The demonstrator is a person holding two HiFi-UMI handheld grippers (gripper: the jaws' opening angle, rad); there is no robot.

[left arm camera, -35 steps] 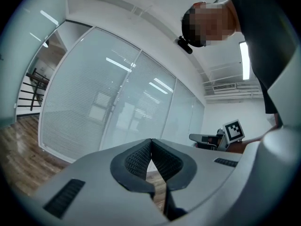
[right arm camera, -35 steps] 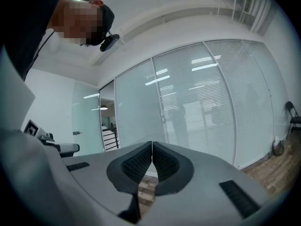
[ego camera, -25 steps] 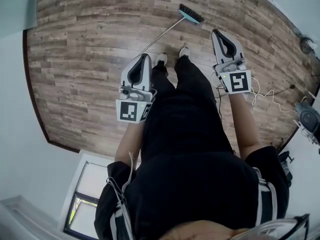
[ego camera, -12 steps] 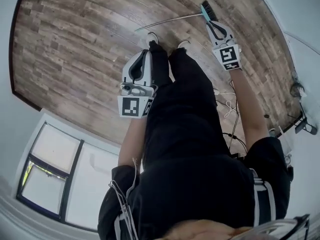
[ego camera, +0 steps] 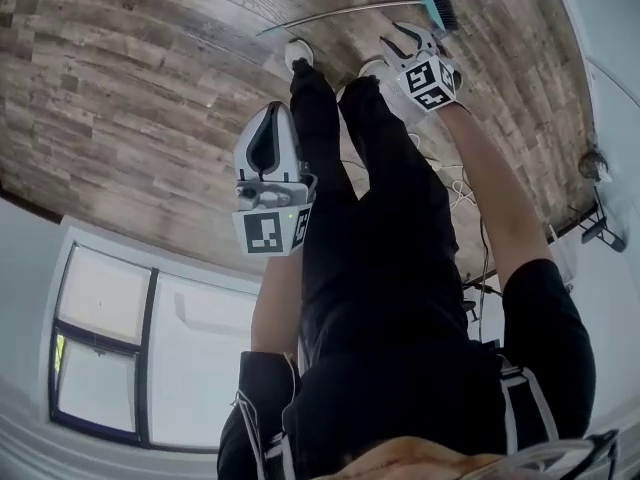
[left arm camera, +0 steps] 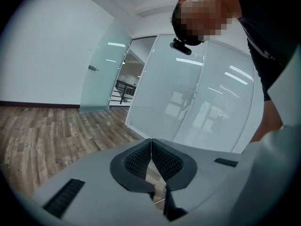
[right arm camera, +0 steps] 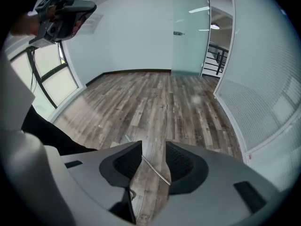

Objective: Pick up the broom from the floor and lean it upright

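Head view looks down past the person's dark clothes to the wooden floor (ego camera: 130,78), where the broom (ego camera: 437,0) lies flat near the top edge, its teal brush head with black bristles at the right and its thin metal handle (ego camera: 330,15) running left, just ahead of the two white shoes (ego camera: 298,53). The person bends over it, right arm stretched low, and the right tool (ego camera: 403,41) hangs close above the handle near the brush end, marker cube facing up. From the right gripper view, the right tool (right arm camera: 154,149) has its dark ribbed pads spread and is opening wider; the handle (right arm camera: 155,169) shows slantwise in the gap between them, on the boards below, with neither pad pressing on it. The left tool (ego camera: 271,110) is held higher and nearer the body, beside the left leg and well apart from the broom. In the left gripper view its pads are pressed together at the tips with nothing between them (left arm camera: 151,147), and behind them stands a frosted glass wall (left arm camera: 207,98). A window (ego camera: 100,358) sits low on the wall at the head view's lower left.
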